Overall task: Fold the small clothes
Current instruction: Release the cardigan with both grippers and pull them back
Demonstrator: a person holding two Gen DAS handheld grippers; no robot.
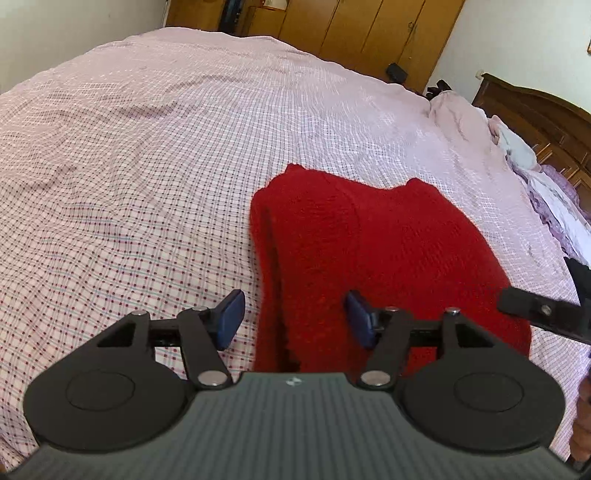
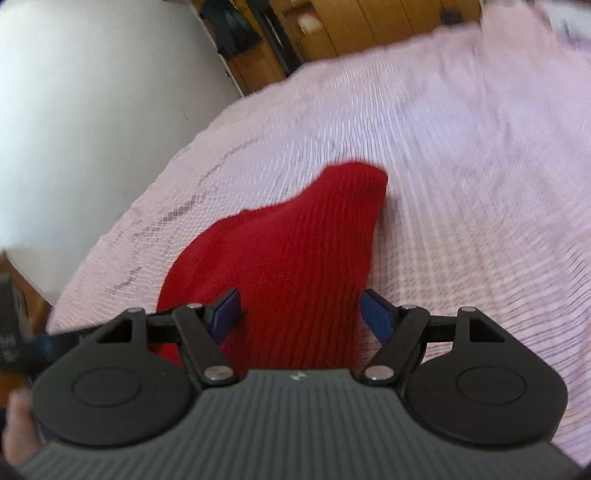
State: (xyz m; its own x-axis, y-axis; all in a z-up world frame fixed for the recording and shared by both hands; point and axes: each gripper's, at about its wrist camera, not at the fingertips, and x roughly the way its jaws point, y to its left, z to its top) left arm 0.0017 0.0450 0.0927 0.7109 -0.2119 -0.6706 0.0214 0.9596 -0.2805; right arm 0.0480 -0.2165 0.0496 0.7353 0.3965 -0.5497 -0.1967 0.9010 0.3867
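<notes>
A red knitted garment (image 1: 369,251) lies folded on the pink checked bedsheet (image 1: 147,166). My left gripper (image 1: 295,317) is open and hovers over the garment's near left edge, one blue pad over the sheet, the other over the knit. In the right wrist view, which is blurred by motion, the garment (image 2: 295,258) lies straight ahead, and my right gripper (image 2: 301,314) is open over its near end, holding nothing. Part of the right gripper (image 1: 543,314) shows at the right edge of the left wrist view.
A wooden headboard (image 1: 546,118) and a heap of pale and purple bedding (image 1: 546,192) are at the right. Wooden wardrobes (image 1: 351,29) stand behind the bed. The white wall (image 2: 92,110) lies beyond the bed's left edge in the right wrist view.
</notes>
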